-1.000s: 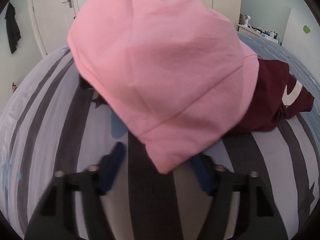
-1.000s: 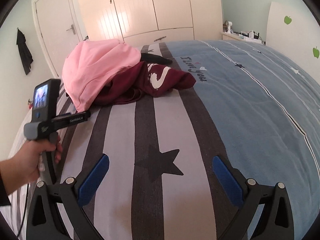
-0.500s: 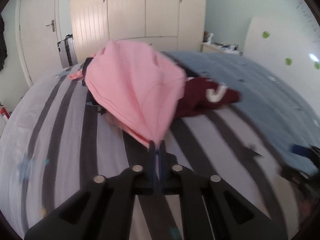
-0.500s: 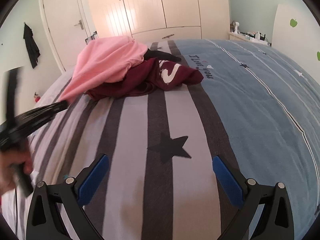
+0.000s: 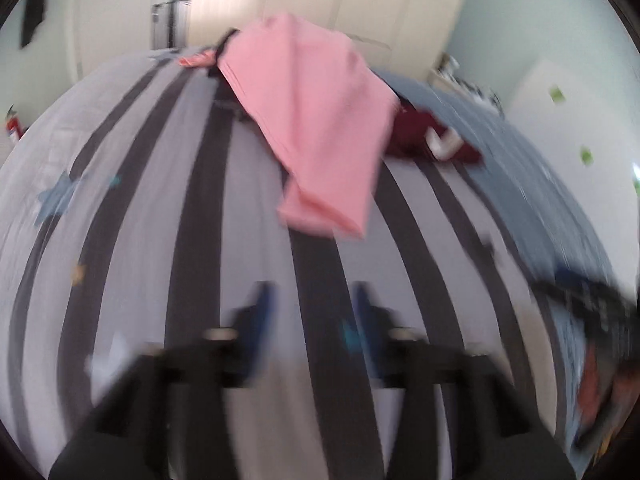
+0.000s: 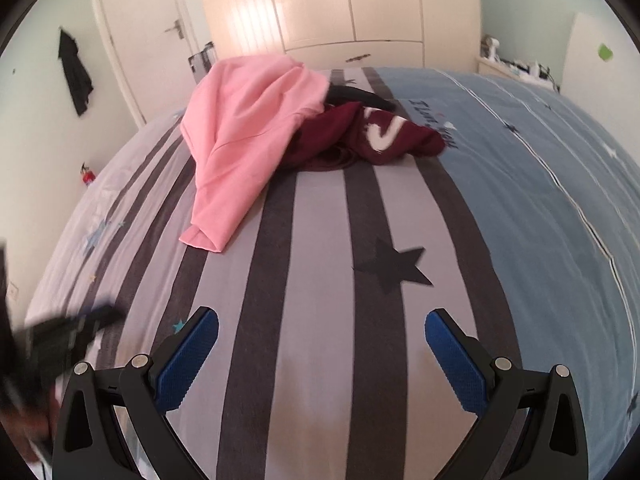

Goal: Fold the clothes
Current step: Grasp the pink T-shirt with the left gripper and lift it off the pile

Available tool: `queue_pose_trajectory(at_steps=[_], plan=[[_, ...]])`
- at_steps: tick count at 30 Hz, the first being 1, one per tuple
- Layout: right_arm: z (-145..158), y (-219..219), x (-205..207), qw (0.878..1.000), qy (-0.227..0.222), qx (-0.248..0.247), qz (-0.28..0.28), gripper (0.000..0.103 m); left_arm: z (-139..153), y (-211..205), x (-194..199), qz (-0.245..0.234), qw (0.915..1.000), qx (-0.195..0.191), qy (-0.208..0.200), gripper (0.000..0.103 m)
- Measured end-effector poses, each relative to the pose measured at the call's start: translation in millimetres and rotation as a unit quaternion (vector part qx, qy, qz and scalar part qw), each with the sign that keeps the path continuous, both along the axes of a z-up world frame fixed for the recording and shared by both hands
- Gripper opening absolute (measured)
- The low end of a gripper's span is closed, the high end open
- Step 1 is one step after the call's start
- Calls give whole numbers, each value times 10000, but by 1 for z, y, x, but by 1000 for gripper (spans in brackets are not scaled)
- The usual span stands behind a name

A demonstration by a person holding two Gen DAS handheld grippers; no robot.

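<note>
Your bedspread (image 6: 540, 184) reads "I Love You" beyond the maroon garment (image 6: 360, 136). The pink garment (image 6: 244, 148) trails lengthwise toward you. Left gripper (image 5: 312, 312): jaws opening, empty. Right gripper (image 6: 322, 344): jaws apart, empty.

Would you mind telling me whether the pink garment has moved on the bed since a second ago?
Yes. In the right wrist view the pink garment now trails further down the striped bedcover, toward the camera; the maroon garment has stayed in place.
</note>
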State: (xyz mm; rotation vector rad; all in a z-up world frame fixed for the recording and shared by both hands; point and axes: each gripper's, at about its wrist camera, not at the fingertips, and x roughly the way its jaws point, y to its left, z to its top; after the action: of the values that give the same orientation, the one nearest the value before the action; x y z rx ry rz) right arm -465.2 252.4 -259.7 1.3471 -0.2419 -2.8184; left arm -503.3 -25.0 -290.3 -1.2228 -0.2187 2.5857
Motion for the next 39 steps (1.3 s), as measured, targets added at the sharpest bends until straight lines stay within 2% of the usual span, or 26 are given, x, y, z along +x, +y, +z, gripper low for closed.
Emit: queue_pose_trajectory(at_steps=[2, 4, 9, 10, 12, 14, 17, 22, 24, 28, 30, 33, 37, 39], plan=[[-3, -3, -5, 10000, 4, 15, 7, 102, -1, 8, -38, 77, 9997, 210, -31, 68], [-6, -5, -9, 10000, 4, 26, 10, 102, -17, 20, -74, 74, 9994, 278, -213, 68], [-13, -1, -6, 10000, -27, -2, 15, 102, -40, 47, -127, -106, 9987, -22, -501, 66], [-16, 1, -6, 10000, -46, 1, 11, 102, -44, 50, -136, -150, 9983, -51, -561, 61], [-21, 6, -4, 10000, -97, 10, 4, 102, -46, 52, -149, -153, 9974, -113, -691, 9], [-26, 11, -2, 9999, -149, 21, -10, 102, -43, 55, -152, -305, 9971, -124, -689, 7], [-34, 20, 0, 9996, -233, -62, -132, 102, -30, 61, -129, -773, 9959, -134, -455, 6], [-32, 31, 2, 9985, -258, -315, -375, 102, 14, 55, -53, -1057, 9937, 364, -62, 5], [-27, 34, 5, 9980, -210, -398, -453, 102, 30, 60, -18, -1213, 9912, 521, -34, 5], [-12, 42, 23, 9984, -148, -295, -460, 102, 34, 66, 52, -1202, 9878, 899, -414, 5], [-5, 46, 35, 9988, -141, -151, -438, 102, 32, 76, 99, -1235, 9856, 947, -657, 5], [1, 59, 62, 9985, -293, -54, -458, 102, 25, 86, 145, -1209, 9815, 1107, -988, 5], [-2, 58, 89, 9975, -590, -83, -374, 102, 13, 71, 166, -740, 9865, 864, -1175, 8], [-4, 49, 96, 9973, -675, -114, -262, 102, 13, 42, 162, -306, 9872, 1005, -1199, 21]])
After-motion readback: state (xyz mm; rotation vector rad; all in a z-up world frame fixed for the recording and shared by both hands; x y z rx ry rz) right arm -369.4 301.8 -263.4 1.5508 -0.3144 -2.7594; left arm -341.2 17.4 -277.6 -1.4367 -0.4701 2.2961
